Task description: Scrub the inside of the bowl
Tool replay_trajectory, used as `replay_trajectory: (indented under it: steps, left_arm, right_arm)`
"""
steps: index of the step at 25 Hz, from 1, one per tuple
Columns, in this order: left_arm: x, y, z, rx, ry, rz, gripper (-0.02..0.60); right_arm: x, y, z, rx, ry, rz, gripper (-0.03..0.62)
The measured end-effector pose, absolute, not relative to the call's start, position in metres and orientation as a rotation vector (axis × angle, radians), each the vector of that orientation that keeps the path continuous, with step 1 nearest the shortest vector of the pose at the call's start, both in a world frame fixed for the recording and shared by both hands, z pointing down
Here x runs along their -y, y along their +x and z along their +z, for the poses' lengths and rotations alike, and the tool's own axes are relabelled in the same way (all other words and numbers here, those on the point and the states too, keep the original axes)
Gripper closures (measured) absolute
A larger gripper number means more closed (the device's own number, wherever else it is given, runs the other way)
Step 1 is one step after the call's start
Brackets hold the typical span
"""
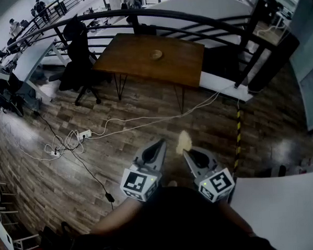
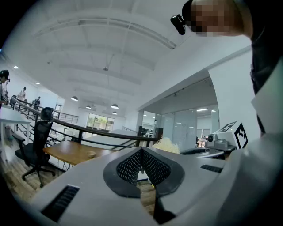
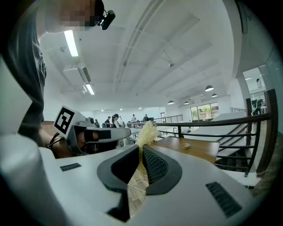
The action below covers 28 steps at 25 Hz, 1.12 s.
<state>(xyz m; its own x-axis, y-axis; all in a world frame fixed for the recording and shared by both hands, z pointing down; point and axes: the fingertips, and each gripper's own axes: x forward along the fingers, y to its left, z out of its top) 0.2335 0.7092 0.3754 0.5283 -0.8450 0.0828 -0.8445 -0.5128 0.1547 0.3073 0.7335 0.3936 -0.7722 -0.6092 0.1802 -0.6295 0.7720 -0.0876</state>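
Wood-plank floor (image 1: 54, 174) on an open mezzanine, curved black railing (image 1: 140, 12) beyond, white cable (image 1: 166, 117) trailing over the boards. Wooden table (image 1: 143, 62) stands well ahead of the person, close to the railing, with a chair (image 1: 78, 58) at its left end.

Bowl (image 1: 156, 55): small, pale, alone near the middle of the table. Well apart from both grippers. Too small in every view to make out its inside.

Left gripper (image 1: 159, 146): low in the head view, held about level. Fingers closed together, nothing between them. Its own view shows the dark pads meeting, with only floor through the slit below.

Right gripper (image 1: 189, 154): just beside the left, tipped slightly down. Fingers clamped on a scrubber (image 1: 183, 141), a pale yellow fibrous tuft that sticks out past the tips. Its own view shows the pads pinching the base of the tuft.

Progress, as judged: the tool is in hand, and nothing more is settled. No scrubbing is under way. The scrubber hangs in the air above the floor and the bowl sits on the table with nothing near it.

Left to do:
- close the gap to the table
- steady the bowl, probably with the free left gripper, which would have to open first
- put the scrubber inside and work it round the wall and bottom

Practically the whole task is left
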Motion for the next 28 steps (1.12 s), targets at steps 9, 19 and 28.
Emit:
replay_trajectory:
  steps: [9,19,28]
  left_arm:
    - [-0.677,0.216,0.386,1.413,2.577,0.005,0.583]
    - [-0.600,0.133,0.390,1.410,2.578,-0.003,0.583]
    - [-0.518,0.029,0.377,1.373,2.608,-0.004,0.583]
  right_arm:
    - [-0.703,0.284,0.404,2.812,0.972,0.259,0.559]
    - [-0.624,0.195,0.403,2.842,0.952,0.223,0.557]
    - [-0.534,0.080,0.391,2.853,0.950,0.213,0.557]
